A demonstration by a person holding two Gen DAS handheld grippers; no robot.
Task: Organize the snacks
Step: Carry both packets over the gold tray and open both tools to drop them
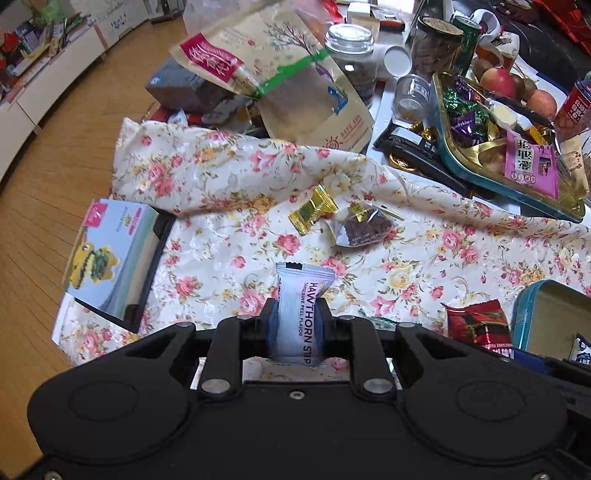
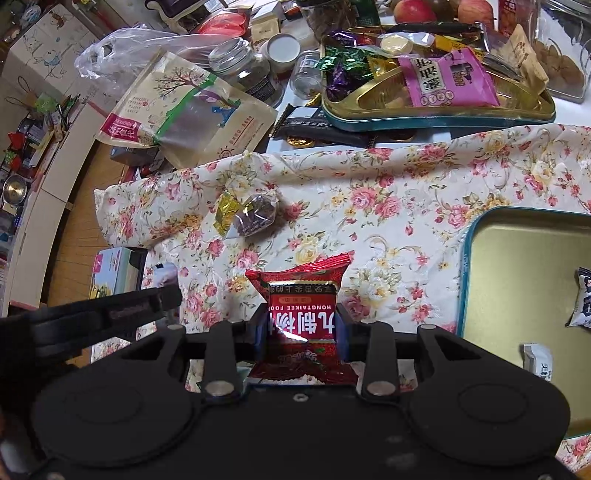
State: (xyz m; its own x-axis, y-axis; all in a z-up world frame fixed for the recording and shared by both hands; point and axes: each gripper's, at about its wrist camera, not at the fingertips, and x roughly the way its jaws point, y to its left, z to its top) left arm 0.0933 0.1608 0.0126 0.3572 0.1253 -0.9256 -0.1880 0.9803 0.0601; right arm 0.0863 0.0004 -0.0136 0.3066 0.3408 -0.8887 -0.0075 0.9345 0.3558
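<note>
My left gripper (image 1: 297,314) is shut on a white hawthorn strip packet (image 1: 300,314), held upright above the floral cloth (image 1: 221,258). My right gripper (image 2: 301,326) is shut on a red snack packet (image 2: 301,314), which also shows at the right in the left wrist view as the red snack packet (image 1: 478,325). A yellow candy (image 1: 312,212) and a clear bag of dark pieces (image 1: 364,227) lie together on the cloth ahead. The gold-lined teal tin (image 2: 517,258) lies at the right with two white packets inside; one white packet (image 2: 583,302) lies at its right side.
A teal tray (image 2: 436,114) heaped with wrapped sweets stands at the back, with jars (image 2: 243,66), a large kraft pouch (image 2: 192,107) and apples (image 2: 413,9) around it. A small picture box (image 1: 110,258) sits at the cloth's left edge, above the wooden floor (image 1: 55,166).
</note>
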